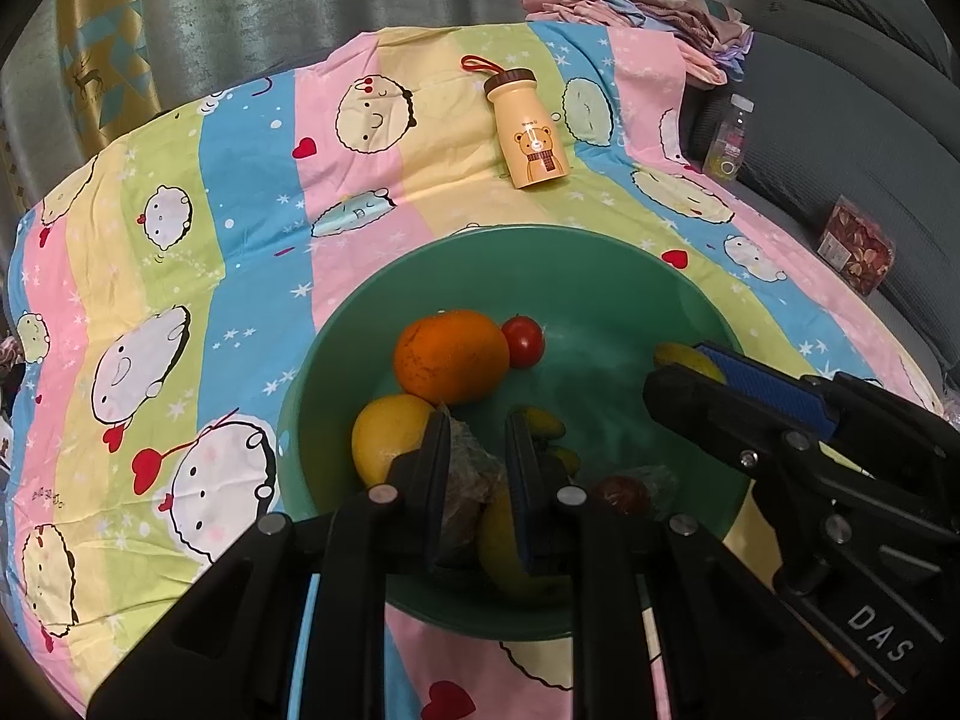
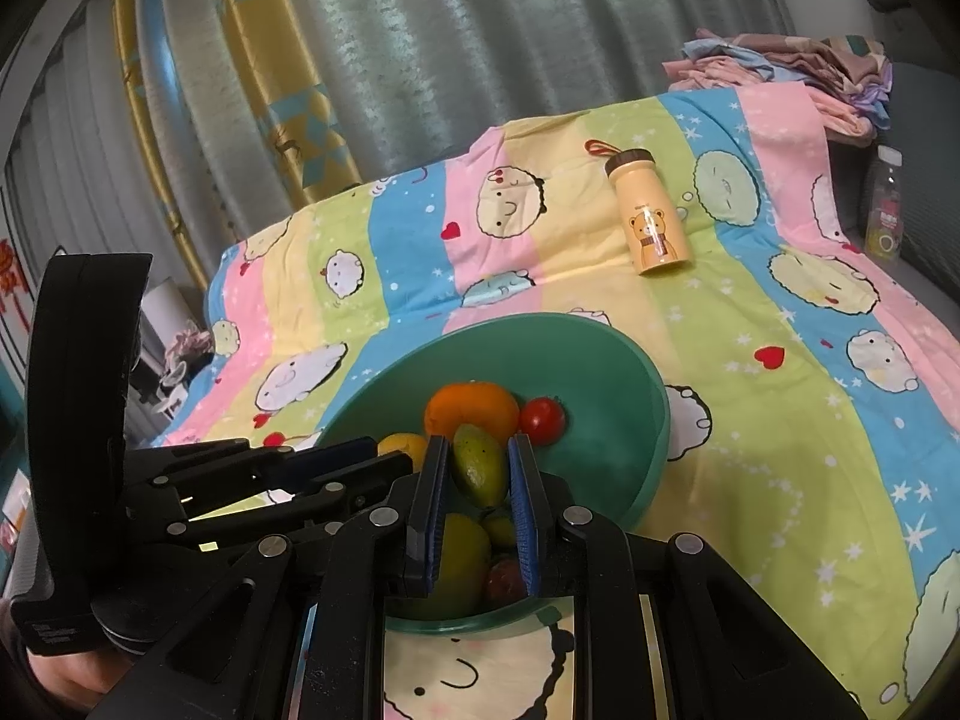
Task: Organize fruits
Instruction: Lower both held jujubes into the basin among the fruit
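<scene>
A green bowl [image 1: 630, 282] [image 2: 630, 396] on the striped cartoon cloth holds an orange [image 1: 450, 354] [image 2: 471, 405], a small red tomato [image 1: 523, 341] [image 2: 542, 420], a yellow lemon [image 1: 387, 438] and other fruit low in the bowl. My left gripper [image 1: 477, 450] is over the bowl, shut on a dark grey-green lumpy fruit [image 1: 471, 480]. My right gripper [image 2: 477, 468] is over the bowl, shut on a yellow-green mango-shaped fruit [image 2: 478, 465]; it also shows in the left wrist view [image 1: 690, 372].
A yellow bear-print bottle [image 1: 531, 129] [image 2: 651, 210] lies on the cloth beyond the bowl. Folded clothes [image 1: 636, 3] sit at the far right. A clear bottle [image 1: 729, 138] and a snack packet [image 1: 855, 246] rest on the grey sofa. Curtains hang behind.
</scene>
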`<move>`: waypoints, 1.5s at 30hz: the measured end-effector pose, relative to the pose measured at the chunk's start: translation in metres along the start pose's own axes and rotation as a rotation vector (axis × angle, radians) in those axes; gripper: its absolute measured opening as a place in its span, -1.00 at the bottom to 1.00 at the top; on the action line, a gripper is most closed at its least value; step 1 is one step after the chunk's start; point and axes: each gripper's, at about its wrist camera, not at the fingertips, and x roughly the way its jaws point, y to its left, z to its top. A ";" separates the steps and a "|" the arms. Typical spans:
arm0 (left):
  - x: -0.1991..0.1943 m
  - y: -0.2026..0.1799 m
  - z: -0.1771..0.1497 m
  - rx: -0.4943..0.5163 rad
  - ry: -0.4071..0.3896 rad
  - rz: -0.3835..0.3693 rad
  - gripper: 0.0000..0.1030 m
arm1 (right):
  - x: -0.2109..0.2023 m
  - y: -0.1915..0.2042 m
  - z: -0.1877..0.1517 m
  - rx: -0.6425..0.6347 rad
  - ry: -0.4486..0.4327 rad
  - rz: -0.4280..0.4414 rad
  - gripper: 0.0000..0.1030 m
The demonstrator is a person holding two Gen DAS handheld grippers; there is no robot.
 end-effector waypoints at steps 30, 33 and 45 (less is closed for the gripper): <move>-0.002 0.003 0.001 -0.004 -0.006 0.007 -0.65 | 0.002 -0.002 0.000 -0.003 0.000 0.000 -0.58; -0.002 0.004 0.001 -0.005 -0.005 0.006 -0.65 | 0.001 -0.002 0.000 -0.003 -0.001 -0.002 -0.58; -0.003 0.003 0.001 -0.006 -0.009 0.007 -0.65 | 0.000 -0.008 0.000 -0.002 -0.009 -0.008 -0.58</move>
